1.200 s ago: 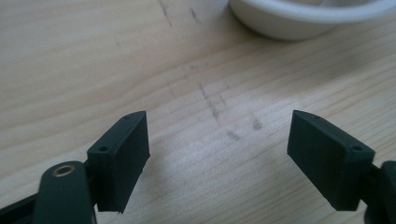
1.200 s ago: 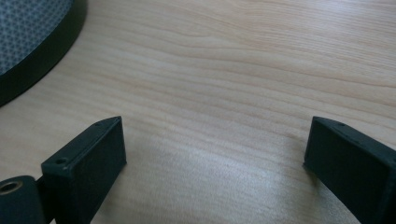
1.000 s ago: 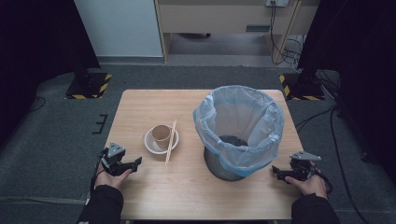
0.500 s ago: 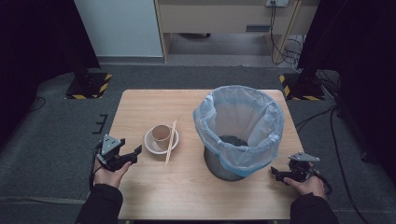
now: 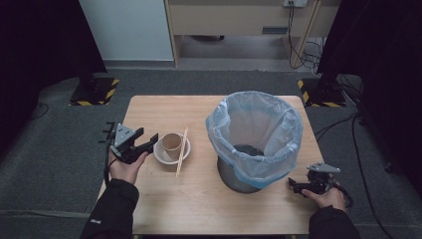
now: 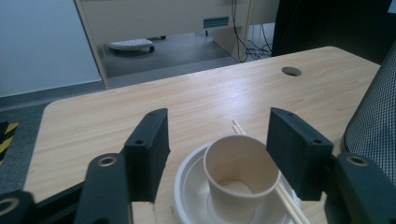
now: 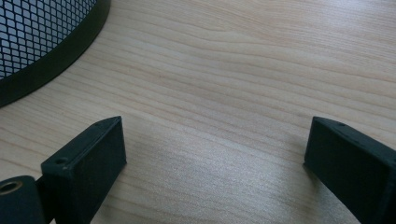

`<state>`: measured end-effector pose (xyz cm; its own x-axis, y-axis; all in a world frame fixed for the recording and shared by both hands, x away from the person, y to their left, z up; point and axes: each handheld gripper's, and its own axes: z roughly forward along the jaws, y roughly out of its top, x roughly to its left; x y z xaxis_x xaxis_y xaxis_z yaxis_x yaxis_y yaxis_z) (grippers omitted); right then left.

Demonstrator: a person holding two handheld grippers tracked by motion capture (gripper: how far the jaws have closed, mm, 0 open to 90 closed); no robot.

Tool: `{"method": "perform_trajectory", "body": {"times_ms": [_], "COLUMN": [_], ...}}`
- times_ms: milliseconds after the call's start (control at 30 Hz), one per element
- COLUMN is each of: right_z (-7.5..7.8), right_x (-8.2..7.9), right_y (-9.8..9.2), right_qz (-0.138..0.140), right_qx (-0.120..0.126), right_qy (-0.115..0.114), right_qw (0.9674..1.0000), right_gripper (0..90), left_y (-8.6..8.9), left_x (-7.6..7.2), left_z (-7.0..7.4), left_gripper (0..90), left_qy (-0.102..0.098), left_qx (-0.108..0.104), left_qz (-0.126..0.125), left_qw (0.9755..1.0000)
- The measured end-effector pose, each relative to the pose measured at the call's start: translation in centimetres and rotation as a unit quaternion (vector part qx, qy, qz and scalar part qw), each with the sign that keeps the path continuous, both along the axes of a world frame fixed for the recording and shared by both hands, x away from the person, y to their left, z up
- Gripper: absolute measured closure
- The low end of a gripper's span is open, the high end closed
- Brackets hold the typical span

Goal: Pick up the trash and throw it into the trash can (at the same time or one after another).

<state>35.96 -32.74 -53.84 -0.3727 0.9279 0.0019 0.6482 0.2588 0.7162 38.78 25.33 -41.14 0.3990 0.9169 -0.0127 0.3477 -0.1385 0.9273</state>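
Note:
A brown paper cup (image 5: 171,142) stands in a white bowl (image 5: 163,156) on the left half of the wooden table (image 5: 199,199). A pair of chopsticks (image 5: 180,154) lies across the bowl's right rim. My left gripper (image 5: 151,140) hovers just left of the bowl and points at the cup. In the left gripper view the cup (image 6: 240,175) shows between my jaws, with the pads clear of it. Those jaws have just been closing and still stand apart. My right gripper (image 5: 293,186) rests open on the table by the bin, nothing between its fingers (image 7: 93,154).
A black mesh bin (image 5: 255,139) lined with a pale blue bag stands on the right half of the table, its base (image 7: 51,60) close to my right gripper. A cable hole (image 6: 292,71) is in the tabletop beyond the bowl. Grey floor surrounds the table.
My left gripper has risen and moved right toward the bowl, and its jaws have narrowed. The right gripper has stayed where it was.

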Motion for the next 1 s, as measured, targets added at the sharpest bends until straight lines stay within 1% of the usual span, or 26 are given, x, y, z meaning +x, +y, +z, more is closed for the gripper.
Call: {"method": "perform_trajectory", "body": {"times_ms": [67, 100, 167, 233, 300, 400, 433, 533, 567, 667, 767, 867, 1000], "right_z": [0.0, 0.0, 0.0, 0.0, 0.0, 0.0, 0.0, 0.0, 0.0, 0.0, 0.0, 0.0, 0.0], "right_x": [0.0, 0.0, 0.0, -0.1, -0.1, 0.0, 0.0, 0.0, 0.0, 0.0, 0.0, 0.0, 0.0], "right_y": [0.0, 0.0, 0.1, 0.2, 0.2, 0.2, 0.2, 0.2, 0.3, 0.3, 0.3, 0.4, 0.4], "right_qz": [0.000, 0.000, -0.003, -0.004, -0.004, -0.003, -0.004, -0.002, -0.002, -0.001, 0.001, 0.001, 0.000], "right_qx": [0.000, 0.000, 0.002, 0.002, 0.003, 0.001, 0.001, 0.001, 0.001, 0.000, 0.000, 0.001, 0.003], "right_qy": [0.000, 0.000, 0.001, 0.002, 0.002, 0.001, 0.001, 0.001, 0.001, 0.001, 0.001, 0.001, 0.002], "right_qw": [1.0000, 1.0000, 1.0000, 1.0000, 1.0000, 1.0000, 1.0000, 1.0000, 1.0000, 1.0000, 1.0000, 1.0000, 1.0000], "right_gripper": [5.6, 5.6, 5.5, 5.5, 5.5, 5.5, 5.5, 5.5, 5.5, 5.5, 5.5, 5.5, 5.5], "left_y": [-0.8, -0.8, -1.2, -1.4, -1.5, -1.4, -1.3, -1.1, -1.1, -1.3, -1.5, -1.7, -1.9], "left_x": [1.2, 1.2, 1.9, 2.5, 2.8, 3.3, 3.5, 3.8, 3.9, 4.2, 4.6, 4.8, 4.9], "left_z": [-0.5, -0.5, -1.0, -1.6, -2.2, -3.3, -3.7, -4.6, -4.9, -5.4, -5.9, -6.4, -6.7], "left_gripper": [41.9, 44.2, 45.6, 47.3, 49.0, 48.8, 49.1, 51.0, 51.9, 52.4, 54.8, 59.7, 68.1], "left_qy": [-0.001, -0.001, 0.003, 0.015, 0.023, 0.045, 0.050, 0.071, 0.072, 0.086, 0.100, 0.118, 0.130], "left_qx": [0.003, 0.003, 0.001, 0.012, 0.015, 0.002, 0.002, 0.003, 0.005, 0.008, 0.015, 0.017, 0.021], "left_qz": [-0.002, -0.002, 0.002, 0.001, 0.000, 0.002, 0.004, 0.009, 0.009, 0.006, 0.006, 0.005, 0.006], "left_qw": [1.0000, 1.0000, 1.0000, 0.9998, 0.9996, 0.9990, 0.9988, 0.9975, 0.9973, 0.9962, 0.9948, 0.9929, 0.9912]}}
